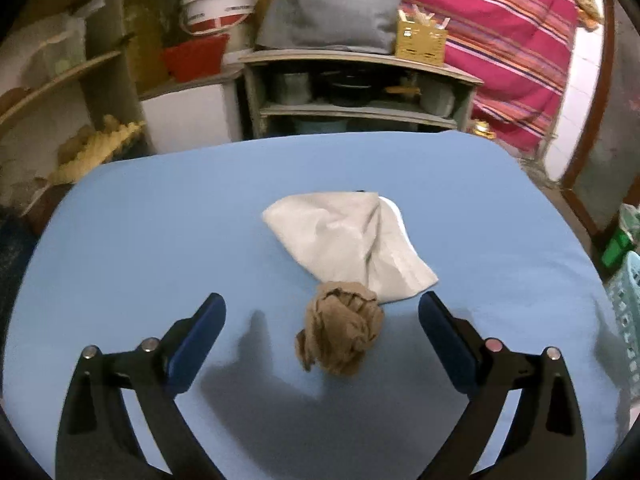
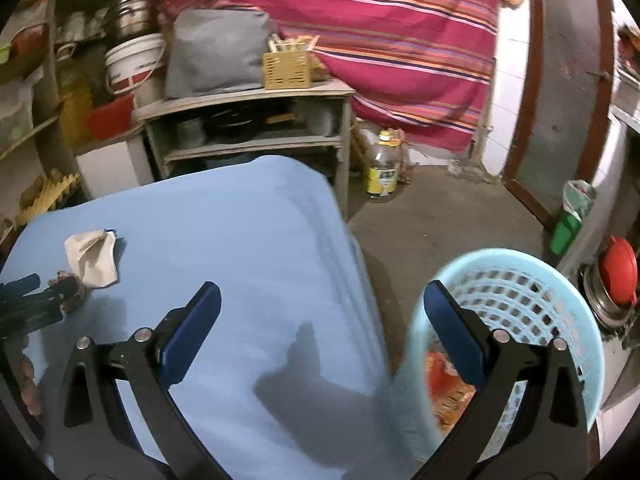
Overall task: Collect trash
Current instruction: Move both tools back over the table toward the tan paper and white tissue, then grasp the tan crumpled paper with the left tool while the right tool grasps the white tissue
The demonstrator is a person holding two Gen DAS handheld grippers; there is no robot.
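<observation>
**Brown wad lined up between the left tongs**

Brown crumpled paper (image 1: 340, 328) lies on the blue counter (image 1: 140, 220) between the wide-open left tongs (image 1: 322, 330), untouched, seemingly framed for pickup. Beyond it, touching, lies a white wrapper (image 1: 344, 236). Right tongs (image 2: 322, 330) gape empty beside the basket (image 2: 520, 280), where trash likely goes.

Matt blue cloth covers the table (image 1: 160, 240); crumpled brown paper wad (image 1: 340, 332); perforated glossy plastic basket (image 2: 560, 280)
</observation>
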